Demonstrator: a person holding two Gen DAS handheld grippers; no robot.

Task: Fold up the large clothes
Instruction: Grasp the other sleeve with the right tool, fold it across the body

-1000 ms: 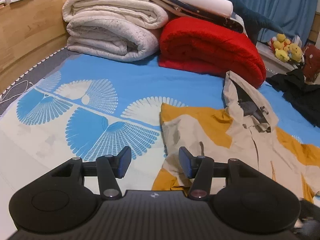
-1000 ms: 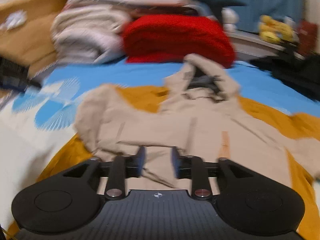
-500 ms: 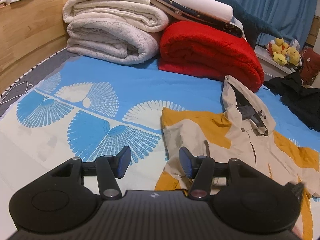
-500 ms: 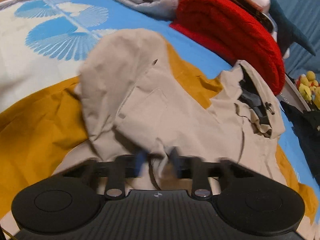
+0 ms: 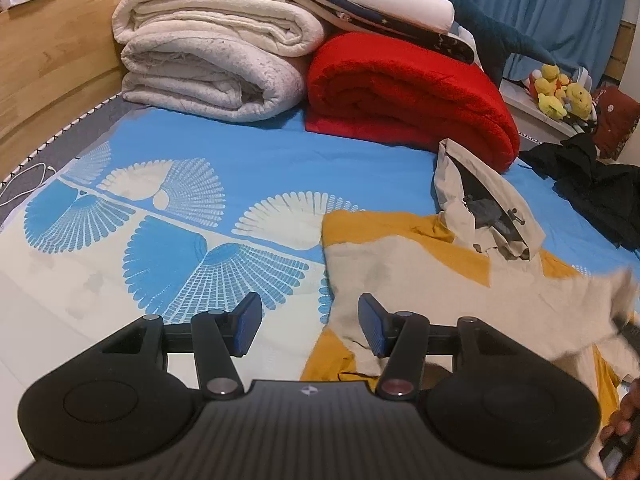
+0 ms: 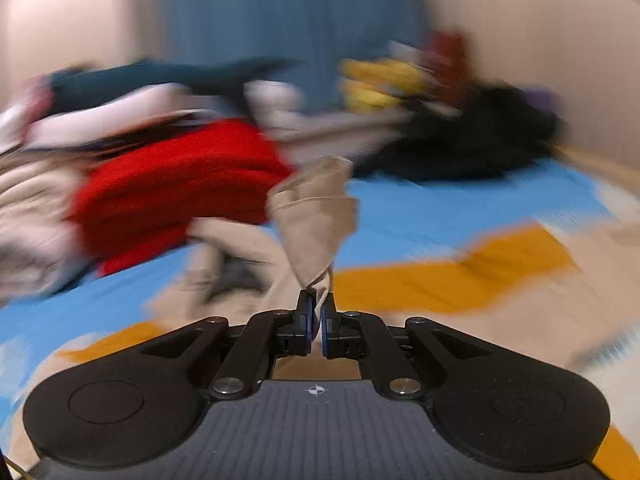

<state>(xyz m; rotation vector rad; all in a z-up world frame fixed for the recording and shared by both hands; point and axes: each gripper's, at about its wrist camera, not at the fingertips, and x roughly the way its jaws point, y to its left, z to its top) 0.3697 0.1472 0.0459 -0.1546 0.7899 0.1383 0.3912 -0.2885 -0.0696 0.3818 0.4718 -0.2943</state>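
Fold in progress: the right hand-held gripper [image 6: 316, 326] is clamped on a beige fold of the hooded jacket [image 5: 408, 264], which lies on the bed [image 5: 248, 168]. The left hand-held gripper [image 5: 310, 330] hangs empty, jaws apart. Next: lay the fold across and release.

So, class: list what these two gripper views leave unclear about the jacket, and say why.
- Right wrist view: motion blur smears the jacket beyond the right gripper; only the pinched fold is sharp.
- Left wrist view: the left gripper body hides the jacket's near hem.
- Left wrist view: the lifted part at the right edge is blurred and cut off.
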